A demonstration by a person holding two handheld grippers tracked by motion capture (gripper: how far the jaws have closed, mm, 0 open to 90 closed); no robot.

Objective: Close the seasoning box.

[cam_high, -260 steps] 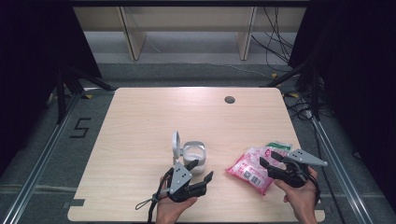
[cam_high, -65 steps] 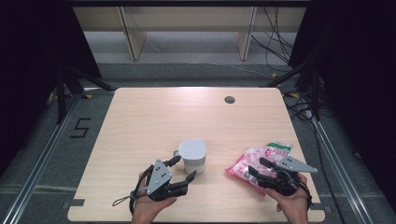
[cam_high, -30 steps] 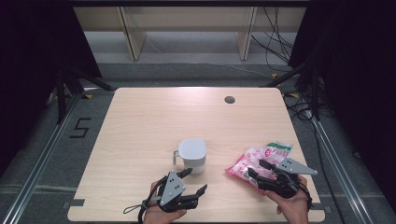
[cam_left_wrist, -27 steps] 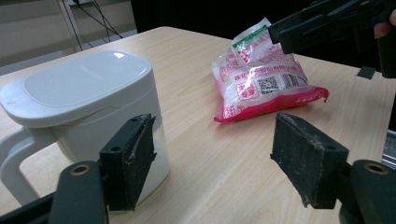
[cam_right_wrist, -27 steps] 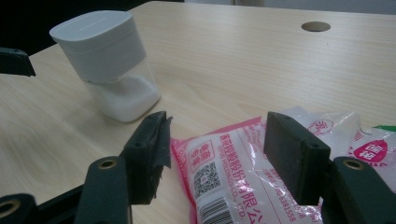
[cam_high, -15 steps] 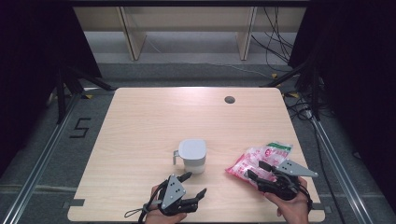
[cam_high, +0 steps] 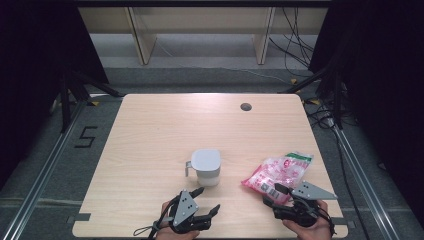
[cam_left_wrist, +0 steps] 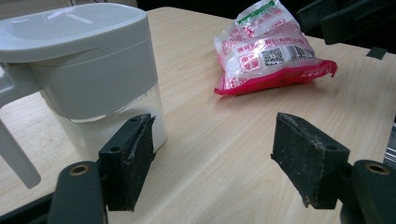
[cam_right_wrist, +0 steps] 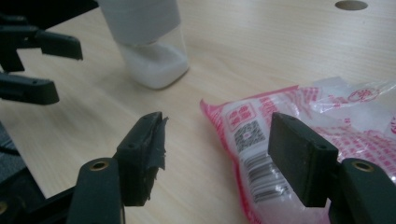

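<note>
Low in the high view, near the table's front edge: left gripper at lower centre, jaws spread wide with nothing between them, tips aimed up-frame toward the container, just short of it and not touching. In the left gripper view, same container filling the upper left, grey lid shut, side handle at the far left, white powder visible through the clear base; left pad close in front of that base, right pad over bare wood, pink bag in the upper right. At lower right of the high view, right gripper, jaws apart and lately opening further, tips at the near corner of the pink bag, which lies flat to the right of the container, well apart from it. In the right gripper view, bag's barcode corner lying between the pads, right pad over the plastic, left pad over bare wood, no squeeze visible; container's base at upper left
</note>
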